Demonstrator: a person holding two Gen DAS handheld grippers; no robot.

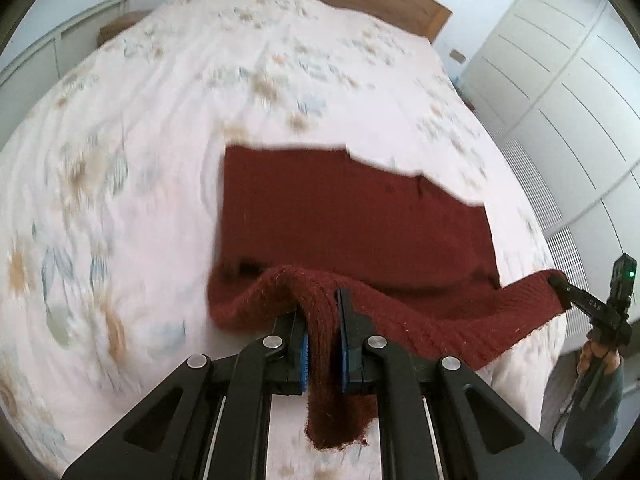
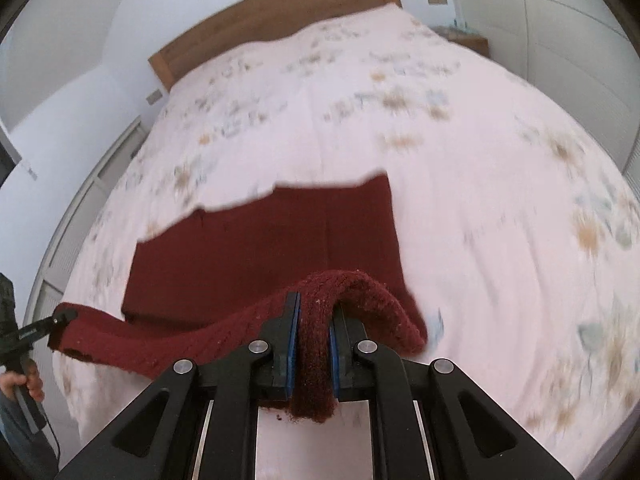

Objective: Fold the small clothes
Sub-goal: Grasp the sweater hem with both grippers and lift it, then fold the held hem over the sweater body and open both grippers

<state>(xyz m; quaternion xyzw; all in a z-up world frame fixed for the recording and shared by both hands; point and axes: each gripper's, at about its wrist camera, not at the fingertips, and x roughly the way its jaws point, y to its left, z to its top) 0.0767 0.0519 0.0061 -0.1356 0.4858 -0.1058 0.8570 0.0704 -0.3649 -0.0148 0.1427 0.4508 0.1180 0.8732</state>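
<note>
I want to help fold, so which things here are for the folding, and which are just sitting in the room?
For the folding:
red sweater
left gripper, fingers shut on it
right gripper, fingers shut on it
bed, under the sweater

Just in the room:
headboard
wardrobe
nightstand

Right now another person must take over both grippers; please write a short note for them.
Left gripper: shut on the near edge of the dark red knit garment.
Right gripper: shut on the same edge, at the other corner.
The far part lies flat on the floral bed cover; the near edge is lifted.
Left to do: probably carry this edge forward, lay it down, then release.
</note>
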